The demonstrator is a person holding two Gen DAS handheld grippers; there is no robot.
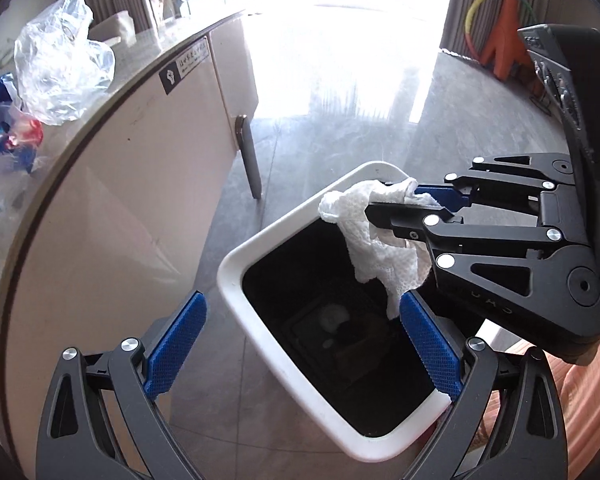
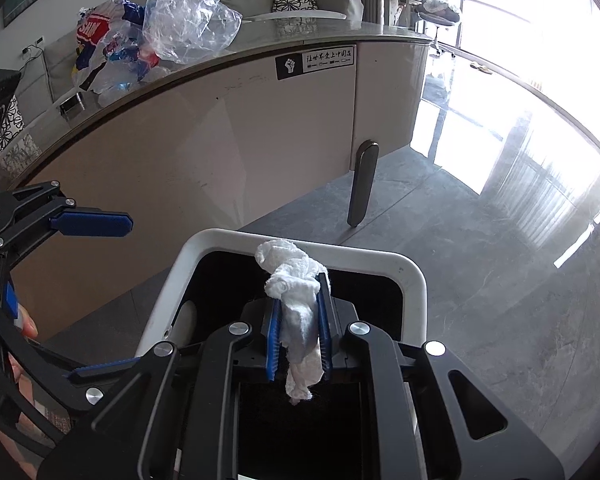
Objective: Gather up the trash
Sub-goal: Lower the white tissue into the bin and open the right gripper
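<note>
Crumpled white paper towel [image 2: 296, 300] pinched in right gripper [image 2: 300, 336] above white bin [image 1: 236, 252]; left gripper [image 1: 300, 344] spread wide, empty.

A black-and-white sticker [image 2: 315, 63] on the counter [image 2: 220, 128] front, just under its top edge, bears a raised-fist sign and a line of Chinese characters too small to read; above it, a crumpled wrapper [image 2: 94, 30] shows red "SHIN"

Open bin mouth [image 1: 236, 256] partly blocked by right hand-held gripper [image 1: 404, 208] and tissue [image 1: 384, 256].
</note>
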